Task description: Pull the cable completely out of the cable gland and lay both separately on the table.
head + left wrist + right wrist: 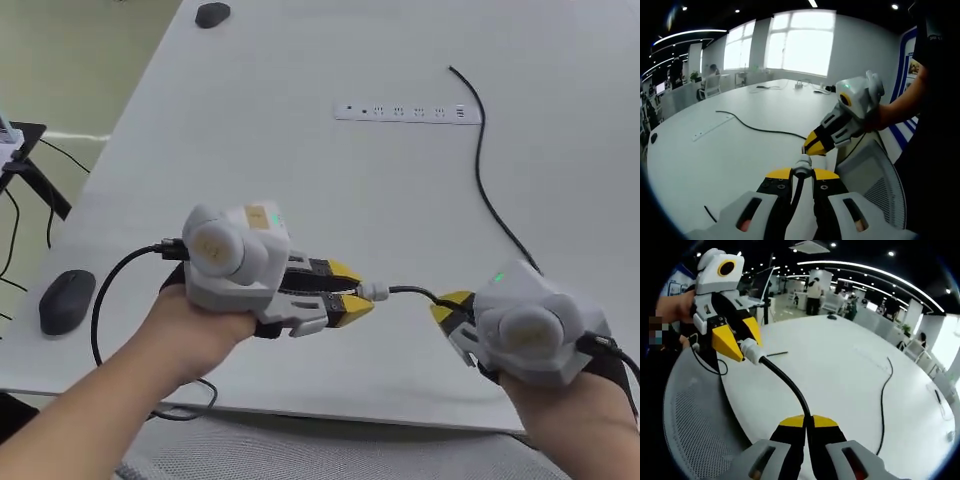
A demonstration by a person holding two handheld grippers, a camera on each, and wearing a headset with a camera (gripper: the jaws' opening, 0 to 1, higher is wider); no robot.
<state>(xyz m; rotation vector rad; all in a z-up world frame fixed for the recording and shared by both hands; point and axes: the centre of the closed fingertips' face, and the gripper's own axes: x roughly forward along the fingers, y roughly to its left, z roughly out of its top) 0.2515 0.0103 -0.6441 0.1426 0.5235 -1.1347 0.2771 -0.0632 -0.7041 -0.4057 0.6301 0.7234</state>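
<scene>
My left gripper (358,293) is shut on a small white cable gland (374,292), held above the near edge of the white table (300,170). A black cable (412,291) runs out of the gland to my right gripper (442,309), which is shut on it a short way off. In the left gripper view the gland (802,164) sits between the yellow tips, with the right gripper (809,146) just beyond it. In the right gripper view the cable (787,381) curves from my jaws up to the gland (751,351) in the left gripper (741,346).
A white power strip (408,113) lies mid-table with a long black cord (486,180) trailing toward the right. One black mouse (66,300) sits at the near left edge, another (212,14) at the far end. A mesh chair back (330,450) is below the table edge.
</scene>
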